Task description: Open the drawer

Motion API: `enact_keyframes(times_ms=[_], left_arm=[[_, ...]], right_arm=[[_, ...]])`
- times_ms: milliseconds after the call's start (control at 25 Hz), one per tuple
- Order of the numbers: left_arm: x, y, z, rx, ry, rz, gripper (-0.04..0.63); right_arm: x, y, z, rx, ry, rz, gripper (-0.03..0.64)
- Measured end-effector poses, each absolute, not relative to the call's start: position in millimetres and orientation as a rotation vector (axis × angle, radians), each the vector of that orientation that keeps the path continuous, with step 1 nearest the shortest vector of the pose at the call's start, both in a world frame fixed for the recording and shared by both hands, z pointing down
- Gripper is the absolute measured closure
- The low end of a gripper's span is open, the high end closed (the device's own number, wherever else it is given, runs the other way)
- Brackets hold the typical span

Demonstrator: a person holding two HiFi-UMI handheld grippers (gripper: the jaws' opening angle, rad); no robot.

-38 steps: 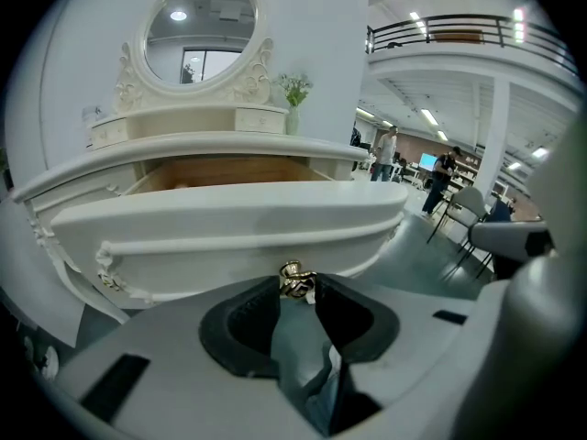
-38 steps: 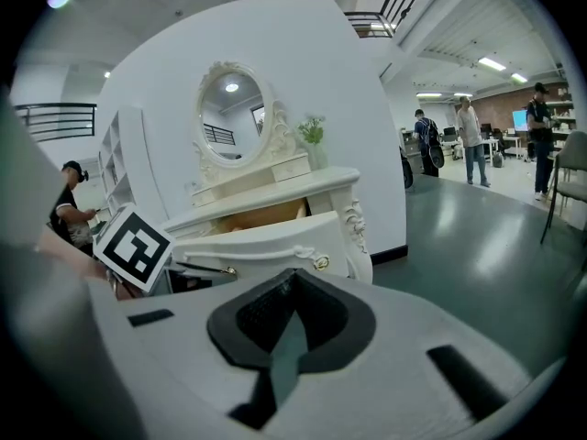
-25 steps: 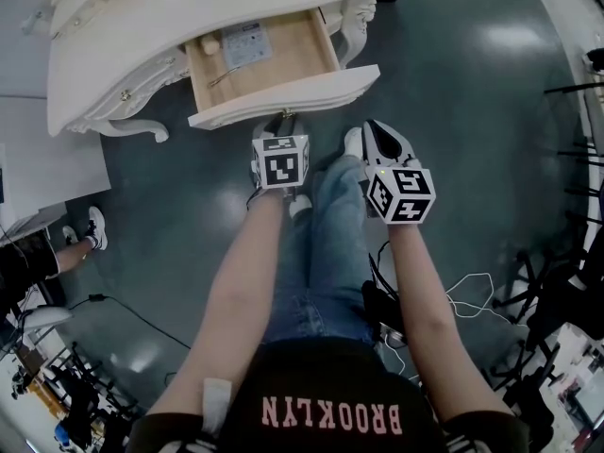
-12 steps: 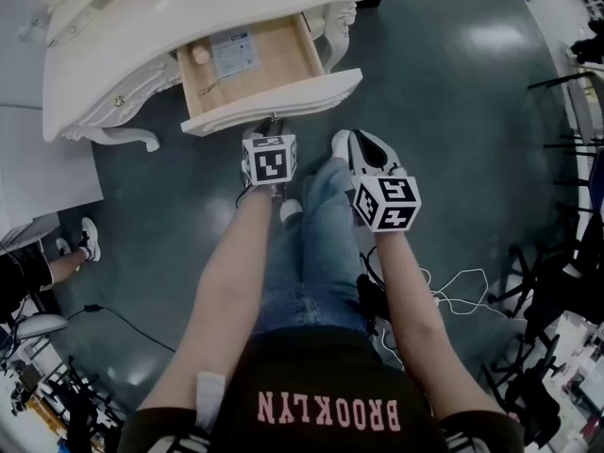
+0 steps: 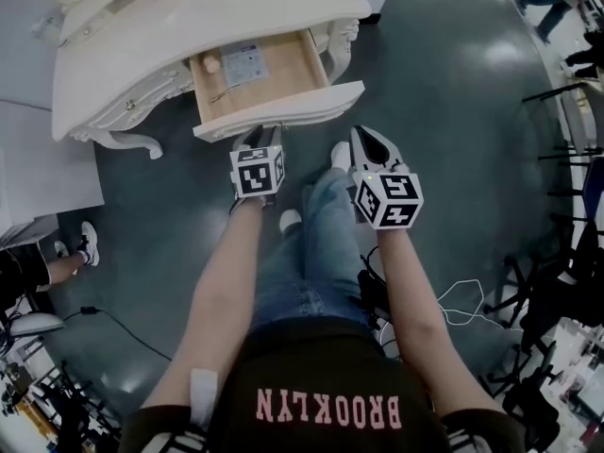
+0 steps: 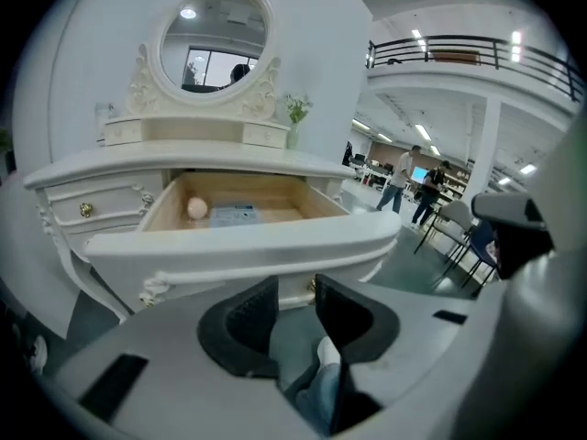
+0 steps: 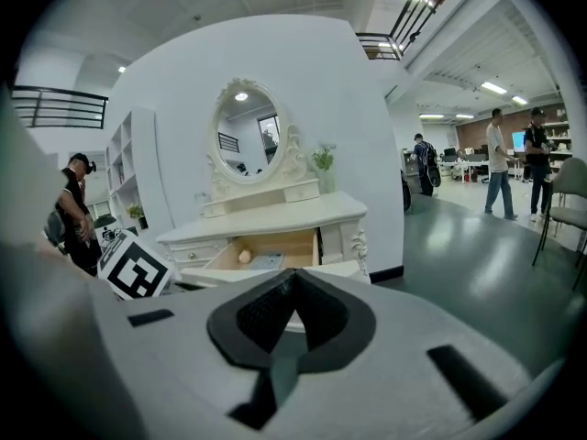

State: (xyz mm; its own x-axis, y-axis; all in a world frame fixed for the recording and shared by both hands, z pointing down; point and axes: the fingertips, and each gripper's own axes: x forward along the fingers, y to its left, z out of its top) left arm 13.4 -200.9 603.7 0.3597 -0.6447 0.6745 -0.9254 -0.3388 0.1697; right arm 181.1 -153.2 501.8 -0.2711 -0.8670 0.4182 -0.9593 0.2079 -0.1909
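The drawer (image 5: 293, 111), upper middle of the head view, stands pulled out; the task looks about done. Left gripper (image 6: 295, 290) is half open and empty, right gripper (image 7: 292, 280) closed on nothing.

- Glossy dark grey floor (image 5: 453, 111), catching light patches.
- White wall (image 7: 174, 71) behind an oval mirror (image 7: 246, 136).
- Railed balcony (image 6: 459, 49) overhead.
- Strip lights (image 7: 495, 88) along the open hall's ceiling.
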Motion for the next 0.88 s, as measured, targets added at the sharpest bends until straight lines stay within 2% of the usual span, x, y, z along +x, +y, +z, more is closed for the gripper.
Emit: enact_keyframes(times_ms=[880], left_arm=[[-99,-202,491,2.130,-1.709,0.458,0.479]], right_arm=[[127,-186,408,1.579,-2.410,0.269,0.620]])
